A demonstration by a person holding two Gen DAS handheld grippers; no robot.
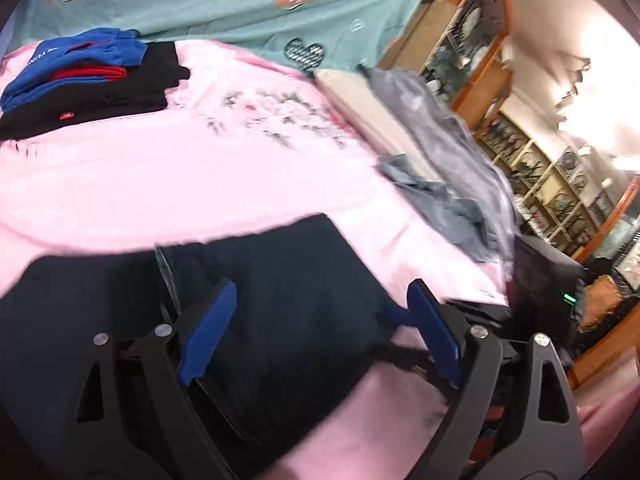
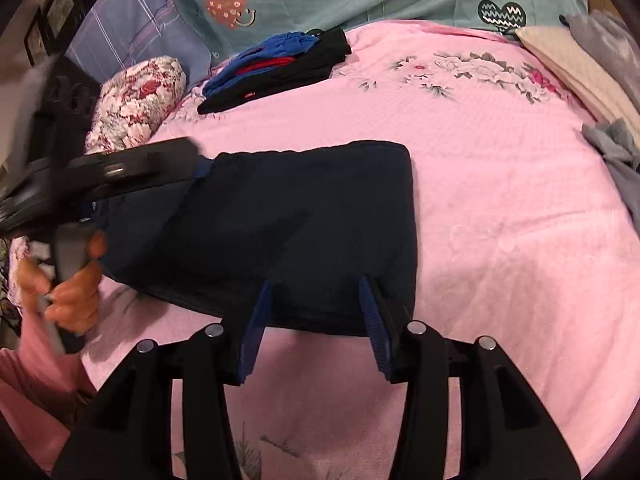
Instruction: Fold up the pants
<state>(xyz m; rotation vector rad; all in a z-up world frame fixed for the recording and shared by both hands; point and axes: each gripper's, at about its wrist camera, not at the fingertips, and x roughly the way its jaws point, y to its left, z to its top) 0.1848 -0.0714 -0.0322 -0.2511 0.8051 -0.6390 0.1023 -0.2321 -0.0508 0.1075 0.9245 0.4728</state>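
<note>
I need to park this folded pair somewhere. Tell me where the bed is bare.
Bare pink blanket lies between the folded navy pants and the grey clothes heap. The far-left corner is crowded by the blue, red and black folded stack.

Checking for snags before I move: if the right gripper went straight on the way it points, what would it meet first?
Most likely the folded dark navy pants: the open right gripper has its fingertips already at their near edge on the pink bedspread. Depth is unclear, so contact can't be confirmed.
</note>
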